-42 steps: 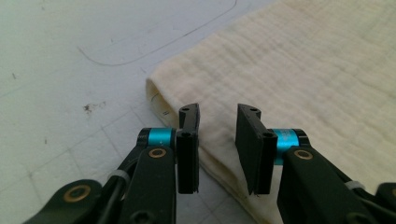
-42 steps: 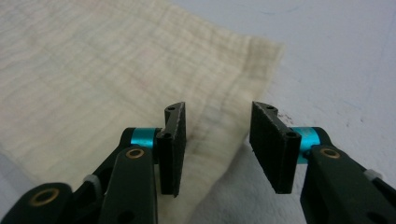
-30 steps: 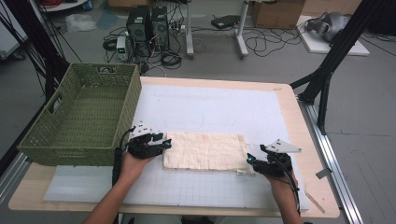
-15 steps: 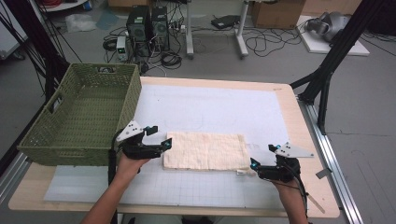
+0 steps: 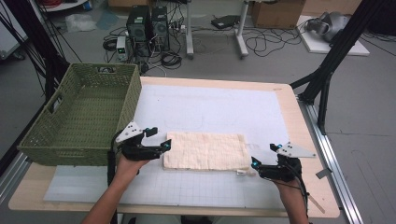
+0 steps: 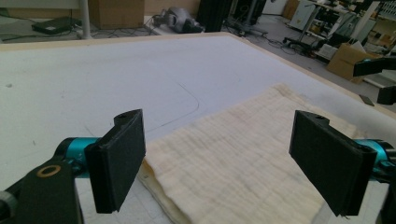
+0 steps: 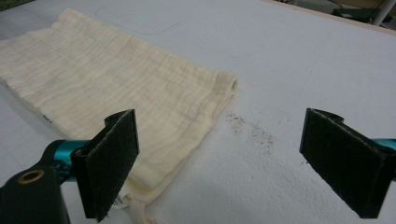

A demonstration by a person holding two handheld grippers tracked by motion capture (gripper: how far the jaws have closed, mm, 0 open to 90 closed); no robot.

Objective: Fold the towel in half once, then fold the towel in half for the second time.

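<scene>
White mat [image 5: 210, 112], folded cloth [image 5: 205, 151]

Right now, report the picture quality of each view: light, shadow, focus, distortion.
High view: even overhead light, soft and slightly grainy, with faint shadows under the folded cloth and the green basket. Left gripper view: the near jaws look big and a little soft, the cloth weave is clear, and the background is pale and washed out. Right gripper view: the cloth is sharp, dark specks show on the mat, and there is no glare.
</scene>
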